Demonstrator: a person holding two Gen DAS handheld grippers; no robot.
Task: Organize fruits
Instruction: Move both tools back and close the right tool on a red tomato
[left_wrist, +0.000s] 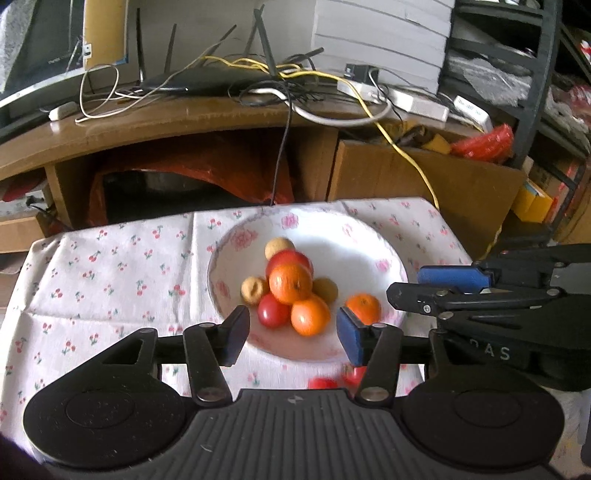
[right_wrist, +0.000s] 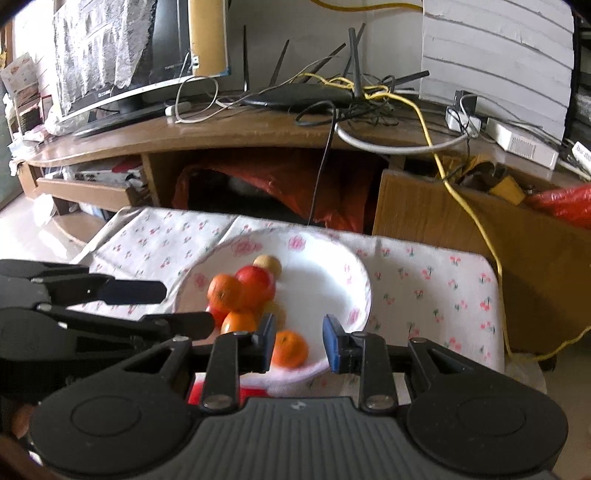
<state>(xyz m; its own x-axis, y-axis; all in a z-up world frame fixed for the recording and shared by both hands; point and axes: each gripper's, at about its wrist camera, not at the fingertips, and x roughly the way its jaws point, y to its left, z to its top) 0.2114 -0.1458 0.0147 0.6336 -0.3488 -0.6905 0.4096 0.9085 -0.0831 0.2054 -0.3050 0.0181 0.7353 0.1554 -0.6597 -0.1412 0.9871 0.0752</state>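
Your left gripper (left_wrist: 292, 334) hangs wide apart and empty at the near rim of the plate (left_wrist: 369, 243), jaws straddling the front of the pile without touching anything. Left side of the pile: a tan fruit (left_wrist: 254, 290) and a red one (left_wrist: 272, 311) low at the front. Above them an orange (left_wrist: 290, 283) sits on top of the heap, leaning on a big red fruit (left_wrist: 288, 260) — that stack is the weak spot. Nudge the front orange (left_wrist: 309, 315) or the red one under it and my guess is the top orange rolls off, likely over the rim.

Further right, a lone orange (left_wrist: 363, 307) sits apart from the pile near the plate's right edge. Your right gripper (right_wrist: 298, 343) is also spread wide with nothing held, and in its own view that orange (right_wrist: 290, 348) lies just ahead of the gap, close to the left finger (right_wrist: 266, 341). Go in off-centre and that finger pushes the orange away instead of catching it.

The two tools are close — the right one's fingers cross in beside the left gripper's right finger (left_wrist: 351, 339). Move both at once and they may collide.

Red pieces (left_wrist: 334, 380) lie on the cloth (left_wrist: 110, 280) below the plate's near rim, half hidden by the left gripper; can't tell what they are. Lower blind and you could crush them or tilt the plate.
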